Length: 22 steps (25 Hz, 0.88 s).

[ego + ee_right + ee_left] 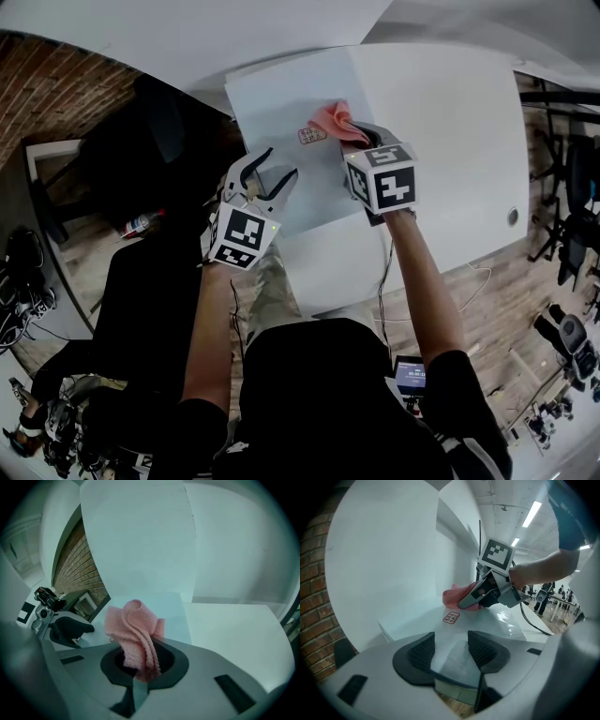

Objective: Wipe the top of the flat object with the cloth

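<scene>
No writing that we can read with certainty.
We see 1 small red-framed label [312,135] on the flat object [272,94], its print too small to read. Black-and-white square markers, without letters, stand on the cubes of the left gripper [279,165] and the right gripper [354,131]. The figures on a small screen [410,375] are illegible.

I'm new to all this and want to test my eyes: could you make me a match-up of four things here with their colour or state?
1. cloth
2. left gripper
3. right gripper
4. sticker

a. jaws apart
b. stuck on the white board
c. pink
d. shut on the cloth

Pairs: 1-c, 2-a, 3-d, 4-b.
</scene>
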Tool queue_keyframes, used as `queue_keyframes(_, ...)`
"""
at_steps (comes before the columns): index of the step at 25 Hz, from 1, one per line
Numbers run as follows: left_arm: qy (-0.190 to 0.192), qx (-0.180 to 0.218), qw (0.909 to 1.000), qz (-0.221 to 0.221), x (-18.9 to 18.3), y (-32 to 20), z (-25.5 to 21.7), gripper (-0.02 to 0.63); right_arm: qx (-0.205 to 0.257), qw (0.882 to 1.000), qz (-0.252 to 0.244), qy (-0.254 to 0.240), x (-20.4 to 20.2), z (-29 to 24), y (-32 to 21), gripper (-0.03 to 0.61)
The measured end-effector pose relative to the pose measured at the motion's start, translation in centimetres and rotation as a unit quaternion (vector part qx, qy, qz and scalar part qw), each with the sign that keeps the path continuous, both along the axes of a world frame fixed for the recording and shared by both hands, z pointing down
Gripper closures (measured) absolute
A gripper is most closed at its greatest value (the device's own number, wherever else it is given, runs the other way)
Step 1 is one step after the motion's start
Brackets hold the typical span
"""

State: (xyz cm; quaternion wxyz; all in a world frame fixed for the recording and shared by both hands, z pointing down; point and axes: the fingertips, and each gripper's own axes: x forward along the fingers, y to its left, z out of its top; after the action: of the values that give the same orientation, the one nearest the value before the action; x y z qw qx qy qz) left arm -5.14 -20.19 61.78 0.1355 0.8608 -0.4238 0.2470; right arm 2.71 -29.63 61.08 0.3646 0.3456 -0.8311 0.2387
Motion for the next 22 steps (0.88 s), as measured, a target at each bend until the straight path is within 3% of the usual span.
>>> queue_keyframes(12, 0.0, 0.0, 1.0, 0.0, 0.0, -0.1, 0.1, 0.399, -0.018, 0.997, -0.078, -0.013, -6.1, 0.3, 4.5, 0.534)
queue_keyframes(22, 0.0, 0.001, 1.0, 0.0, 0.0, -0.2, 0.0, 0.399, -0.021, 0.996, -0.082, -0.018, -6.8, 0.3, 4.9, 0.534)
